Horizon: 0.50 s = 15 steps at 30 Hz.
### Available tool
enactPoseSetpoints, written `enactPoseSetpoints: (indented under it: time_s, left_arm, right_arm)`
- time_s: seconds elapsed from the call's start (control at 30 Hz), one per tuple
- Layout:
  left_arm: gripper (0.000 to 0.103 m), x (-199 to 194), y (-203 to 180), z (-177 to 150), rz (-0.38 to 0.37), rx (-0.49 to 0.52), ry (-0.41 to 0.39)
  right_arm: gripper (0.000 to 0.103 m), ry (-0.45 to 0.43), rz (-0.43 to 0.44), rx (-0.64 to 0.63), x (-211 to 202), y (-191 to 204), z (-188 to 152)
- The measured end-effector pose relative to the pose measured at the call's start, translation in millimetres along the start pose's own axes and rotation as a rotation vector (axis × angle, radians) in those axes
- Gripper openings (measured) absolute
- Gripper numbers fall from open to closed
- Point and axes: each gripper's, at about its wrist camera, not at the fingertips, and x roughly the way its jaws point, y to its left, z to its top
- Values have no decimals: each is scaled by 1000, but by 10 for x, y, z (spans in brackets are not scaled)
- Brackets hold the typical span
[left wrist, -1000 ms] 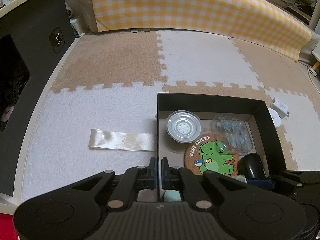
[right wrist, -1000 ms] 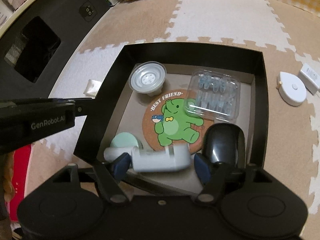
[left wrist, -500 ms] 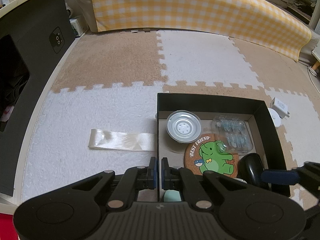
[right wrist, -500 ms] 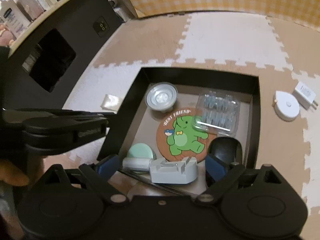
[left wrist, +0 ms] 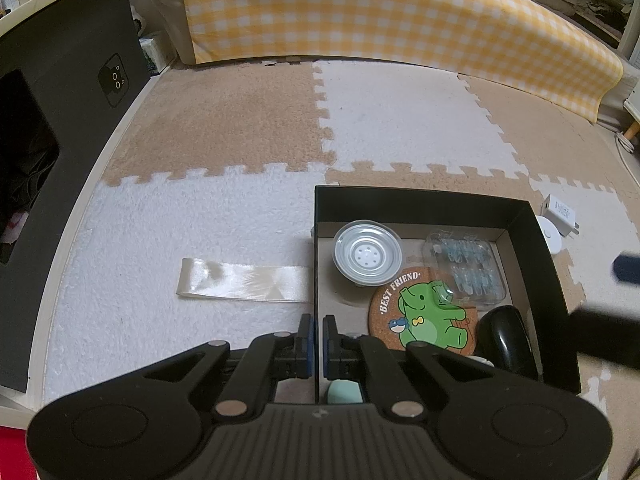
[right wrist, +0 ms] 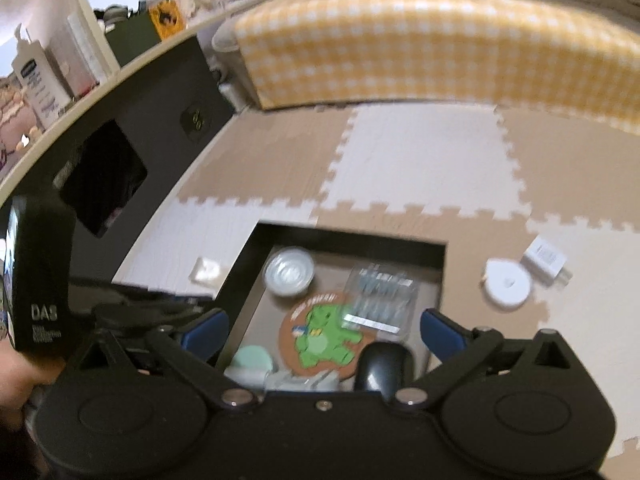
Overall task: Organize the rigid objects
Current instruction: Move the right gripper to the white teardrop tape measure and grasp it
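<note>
Left wrist view, nearest first: my left gripper (left wrist: 315,334) has its jaws together on the left wall of the black box (left wrist: 420,196), I judge to steady it while things go in. Inside the box, at 6 o'clock under the jaws, sits a mint round thing (left wrist: 344,392); at 4 o'clock a black mouse (left wrist: 505,340); in the middle a cork coaster (left wrist: 424,316) with a green elephant; at 11 o'clock a clear round lid (left wrist: 368,256); at 2 o'clock a clear clip case (left wrist: 464,268). A strip of ribbon (left wrist: 244,282) lies on the floor mat (left wrist: 400,120) at 9 o'clock, touching the box.

In the blurred right wrist view, my right gripper (right wrist: 324,330) hangs over the near end of the box, its jaws opening wide with nothing between them. A grey tape holder (right wrist: 304,380) lies just below, apart from the pads, so I take it as set down. Outside the box, at 2 o'clock, a white round device (right wrist: 507,284) and a white charger (right wrist: 545,258) wait on the mat, probably next to be packed.
</note>
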Motion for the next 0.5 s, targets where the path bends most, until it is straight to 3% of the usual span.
enactPoseSetpoints:
  time_s: [0.23,0.5]
  left_arm:
    - [3,-1,-1,2,0,0,0]
    - [3,-1,-2,3,0,0,0]
  right_arm:
    - [103,-88,-87,-16,-90,-244,133]
    - [103,-125,-186,27,23,-674,154]
